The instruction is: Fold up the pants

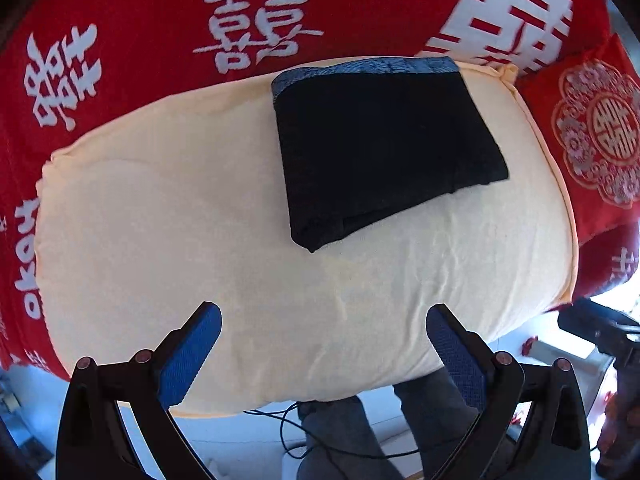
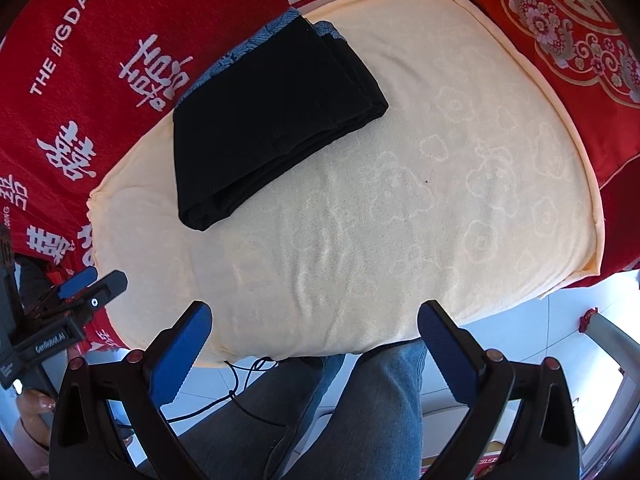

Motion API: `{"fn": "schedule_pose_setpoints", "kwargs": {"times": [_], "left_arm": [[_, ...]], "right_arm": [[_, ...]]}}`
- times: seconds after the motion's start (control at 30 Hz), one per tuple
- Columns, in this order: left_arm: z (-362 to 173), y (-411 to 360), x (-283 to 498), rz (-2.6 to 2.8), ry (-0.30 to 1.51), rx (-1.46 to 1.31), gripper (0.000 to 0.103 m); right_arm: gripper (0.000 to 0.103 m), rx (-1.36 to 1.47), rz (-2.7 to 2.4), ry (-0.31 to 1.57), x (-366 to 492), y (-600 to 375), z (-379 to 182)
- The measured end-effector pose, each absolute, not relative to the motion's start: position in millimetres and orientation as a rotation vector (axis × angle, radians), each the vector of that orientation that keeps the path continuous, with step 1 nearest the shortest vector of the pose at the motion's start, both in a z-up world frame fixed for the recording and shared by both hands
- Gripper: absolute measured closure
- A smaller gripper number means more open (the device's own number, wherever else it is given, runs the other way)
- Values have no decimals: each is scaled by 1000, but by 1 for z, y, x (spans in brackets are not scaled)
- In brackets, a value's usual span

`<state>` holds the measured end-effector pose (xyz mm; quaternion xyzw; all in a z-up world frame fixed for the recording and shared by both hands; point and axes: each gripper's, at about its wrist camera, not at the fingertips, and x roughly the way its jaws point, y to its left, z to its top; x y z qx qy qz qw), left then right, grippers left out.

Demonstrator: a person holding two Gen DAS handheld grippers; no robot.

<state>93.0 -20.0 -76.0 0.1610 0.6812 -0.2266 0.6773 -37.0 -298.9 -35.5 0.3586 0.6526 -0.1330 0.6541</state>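
Observation:
The black pants (image 1: 384,152) lie folded into a compact rectangle on a cream cushion (image 1: 200,208), with a blue patterned waistband along the far edge. They also show in the right wrist view (image 2: 268,128) on the cushion (image 2: 440,184). My left gripper (image 1: 324,344) is open and empty, raised over the cushion's near edge, well short of the pants. My right gripper (image 2: 314,340) is open and empty, also above the near edge. The left gripper also shows at the left of the right wrist view (image 2: 86,286).
A red bedspread with white characters (image 1: 140,32) surrounds the cushion. A red embroidered pillow (image 1: 592,128) lies at the right. The person's legs in jeans (image 2: 360,408) and a black cable (image 2: 240,396) are below the near edge, over a pale tiled floor.

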Motion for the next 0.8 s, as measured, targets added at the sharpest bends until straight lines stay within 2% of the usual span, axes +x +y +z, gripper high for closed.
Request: {"fn": "schedule_pose_setpoints", "kwargs": {"times": [0.4,0.8], "left_arm": [[-137,-46,136,-408,1523,283,0],[-165,-50,151,-375,1482,253,0]], "right_arm": [[0,771,-276,1492,-5,-349,-93],[0,737,-218,1440,23,-374,-133]]}}
